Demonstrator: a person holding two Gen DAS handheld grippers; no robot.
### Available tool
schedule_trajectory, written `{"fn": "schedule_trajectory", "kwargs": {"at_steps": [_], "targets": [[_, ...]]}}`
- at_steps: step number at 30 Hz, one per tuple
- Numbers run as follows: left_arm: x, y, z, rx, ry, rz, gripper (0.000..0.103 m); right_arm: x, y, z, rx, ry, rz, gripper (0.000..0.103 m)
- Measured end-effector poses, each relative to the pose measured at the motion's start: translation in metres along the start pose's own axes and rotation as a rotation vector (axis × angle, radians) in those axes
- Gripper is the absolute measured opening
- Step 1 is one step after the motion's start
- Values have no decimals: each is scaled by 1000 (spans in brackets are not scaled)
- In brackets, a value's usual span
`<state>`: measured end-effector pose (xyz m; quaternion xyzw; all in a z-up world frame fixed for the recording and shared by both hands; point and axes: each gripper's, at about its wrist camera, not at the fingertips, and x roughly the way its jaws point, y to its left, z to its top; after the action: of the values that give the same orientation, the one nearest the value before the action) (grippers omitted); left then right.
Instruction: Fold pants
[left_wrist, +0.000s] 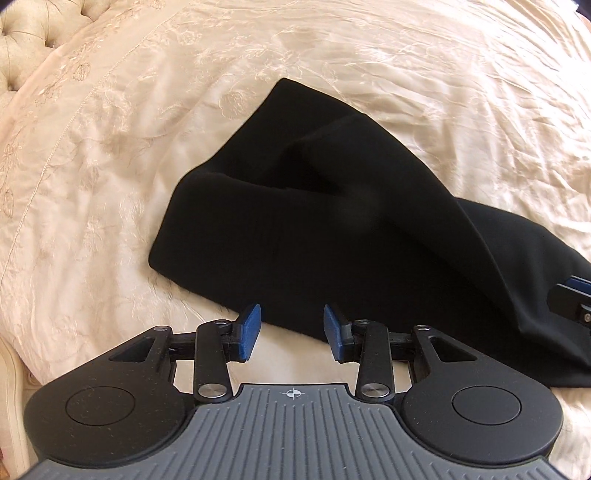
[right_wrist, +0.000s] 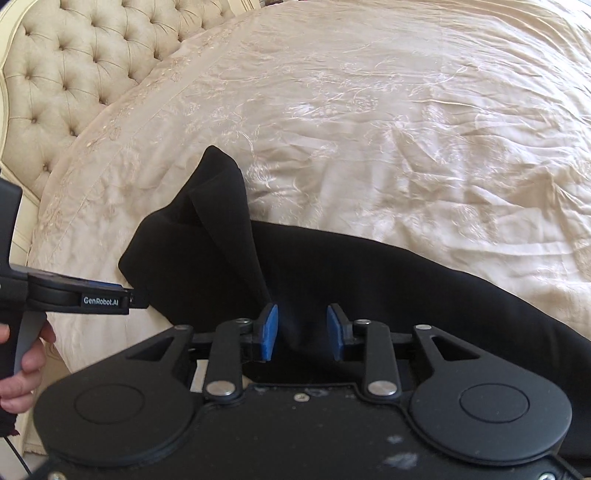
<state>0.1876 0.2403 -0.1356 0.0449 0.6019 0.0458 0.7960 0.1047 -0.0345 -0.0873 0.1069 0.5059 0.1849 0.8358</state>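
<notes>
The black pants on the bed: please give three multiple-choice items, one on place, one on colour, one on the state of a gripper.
1. Where do the pants lie?
A. on the cream bedspread
B. on a chair
C. on the floor
2. What colour are the gripper pads?
A. red
B. blue
C. green
3. How is the left gripper?
A. shut on the pants
B. shut on a pillow
C. open, holding nothing

Key: 1 A, bedspread surrounds the pants; 2 B, the pads show blue; 3 C, a bare gap separates its pads.
</notes>
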Motion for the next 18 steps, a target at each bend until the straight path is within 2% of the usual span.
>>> {"fn": "schedule_trajectory", "kwargs": {"at_steps": [3, 9, 12, 15, 18], "targets": [[-19, 13, 11, 0, 2, -9, 36, 27, 18, 28, 31, -2, 17, 34], [12, 36, 40, 41, 30, -6, 37, 79, 42, 79, 80, -17, -16, 35], [33, 45, 39, 66, 80, -15, 36, 102, 44, 99, 124, -7, -2, 36], [59, 55, 28, 83, 167, 11, 37, 124, 42, 110, 172, 25, 34, 39], [65, 65, 18, 66, 173, -33, 37, 144, 41, 116, 196, 74, 65, 40]]}}
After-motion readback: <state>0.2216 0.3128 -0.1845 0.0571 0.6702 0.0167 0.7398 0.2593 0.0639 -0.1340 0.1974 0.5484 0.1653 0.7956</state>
